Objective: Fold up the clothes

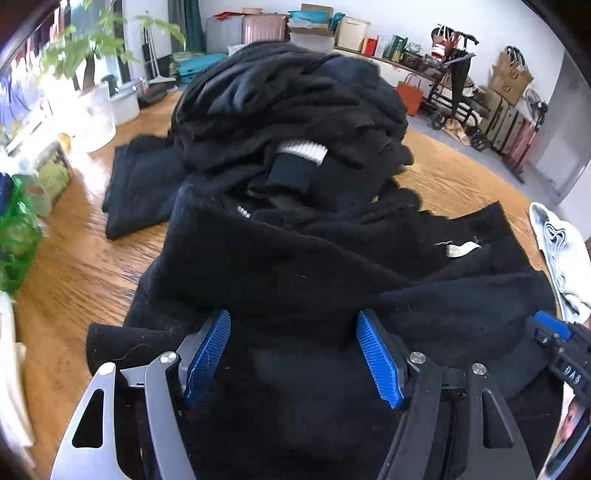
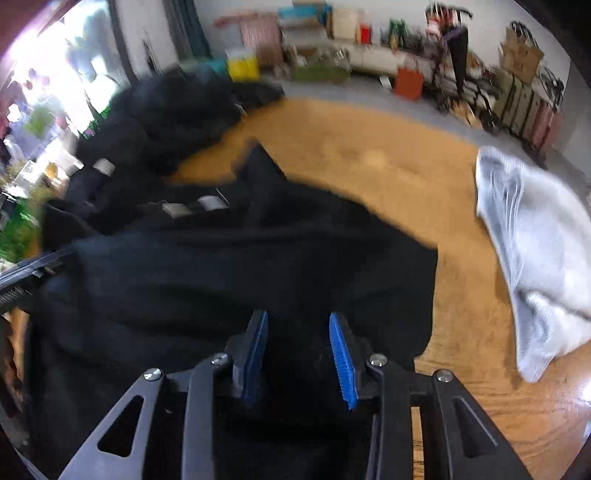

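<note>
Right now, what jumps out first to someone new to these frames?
A heap of black clothes dominates the wooden table, with a black garment spread in front under both tongs. A white ribbed cuff stands out mid-pile. A pale grey-white garment lies alone at the table's right edge.

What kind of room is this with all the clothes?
Probably a lived-in room at home, partly used for storage. A wooden table holds a pile of black clothes, suitcases stand against the far wall, and a leafy houseplant sits by the bright window.
</note>
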`<state>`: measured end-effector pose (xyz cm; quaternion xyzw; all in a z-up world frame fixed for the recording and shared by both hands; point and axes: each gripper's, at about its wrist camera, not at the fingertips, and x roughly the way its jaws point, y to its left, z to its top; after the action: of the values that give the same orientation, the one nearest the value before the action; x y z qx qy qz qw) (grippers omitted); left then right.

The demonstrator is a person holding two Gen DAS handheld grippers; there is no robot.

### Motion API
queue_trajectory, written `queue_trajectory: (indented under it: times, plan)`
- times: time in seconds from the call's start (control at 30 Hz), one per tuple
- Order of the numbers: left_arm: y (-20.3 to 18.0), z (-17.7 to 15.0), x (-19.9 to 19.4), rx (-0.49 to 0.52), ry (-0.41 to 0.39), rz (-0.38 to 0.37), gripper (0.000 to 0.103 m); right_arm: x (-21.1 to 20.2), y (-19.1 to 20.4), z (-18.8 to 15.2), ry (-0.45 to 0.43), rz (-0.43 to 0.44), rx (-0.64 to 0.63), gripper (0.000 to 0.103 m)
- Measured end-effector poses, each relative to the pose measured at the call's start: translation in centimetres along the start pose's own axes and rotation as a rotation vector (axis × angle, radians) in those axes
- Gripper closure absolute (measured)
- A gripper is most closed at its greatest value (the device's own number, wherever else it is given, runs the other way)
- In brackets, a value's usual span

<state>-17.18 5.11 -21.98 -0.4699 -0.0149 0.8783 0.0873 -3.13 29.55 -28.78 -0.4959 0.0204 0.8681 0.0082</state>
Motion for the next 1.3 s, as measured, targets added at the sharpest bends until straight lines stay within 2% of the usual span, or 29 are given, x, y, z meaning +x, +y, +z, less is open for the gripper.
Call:
queue_trajectory:
  times: [0.1, 0.13, 0.2, 0.23, 0.47, 0.6, 0.73, 0.83, 0.87, 0.97, 1.03, 1.1, 1.23, 1.3]
  plan:
    - [-0.4, 0.6, 0.9, 0.012, -0.005, 0.023, 0.027, 1.0, -1.3, 1.0, 0.022, 0.013, 0.057, 0.065]
    - [-0.5, 0.9, 1.2, 0.01, -0.009, 0.024, 0.026, 1.4, -1.8, 1.5, 0.027, 0.0, 0.076, 0.068]
    - [-0.6, 1.8, 1.9, -0.002, -0.009, 0.025, 0.025, 2.0, -2.3, 2.5, 0.023, -0.049, 0.08, 0.081]
    - [-0.8, 2.1, 2.2, -0.009, -0.007, 0.027, 0.024, 2.4, -2.5, 3.1, 0.017, -0.081, 0.074, 0.083]
    - [-1.9, 4.8, 4.5, -0.026, -0.001, 0.068, 0.018, 5.0, -1.9, 7.5, 0.037, -0.172, 0.013, 0.081]
    - [-2.2, 6.1, 5.9, -0.046, -0.017, 0.096, 0.015, 6.7, -3.2, 10.5, 0.056, -0.148, 0.063, 0.081]
    - [-2.4, 6.7, 6.6, -0.052, -0.035, 0.108, 0.015, 8.1, -3.6, 13.0, 0.052, -0.166, 0.092, 0.08]
    - [-1.4, 6.0, 5.7, -0.048, -0.018, 0.023, 0.015, 7.1, -3.6, 12.6, 0.063, -0.144, 0.045, 0.077]
    - [-0.7, 4.9, 4.3, -0.056, -0.014, -0.032, 0.015, 6.3, -3.9, 12.0, 0.056, -0.122, 0.042, 0.073]
    - [1.7, 1.3, -0.3, -0.085, -0.011, -0.202, 0.015, 0.0, -5.6, 7.4, -0.028, 0.006, 0.038, 0.062]
    - [2.6, -1.0, -2.6, -0.071, 0.02, -0.196, 0.015, -4.6, -6.7, 2.2, -0.054, 0.055, -0.004, 0.053]
    - [3.4, -3.3, -4.4, -0.052, 0.055, -0.176, 0.015, -7.7, -7.8, -2.8, -0.047, 0.075, -0.019, 0.052]
    - [3.6, -7.8, -6.8, -0.067, 0.087, -0.166, 0.015, -11.4, -10.2, -11.7, 0.037, 0.16, 0.086, 0.051]
    - [3.8, -9.7, -7.9, -0.072, 0.102, -0.137, 0.015, -12.2, -10.6, -14.8, 0.07, 0.215, 0.129, 0.051]
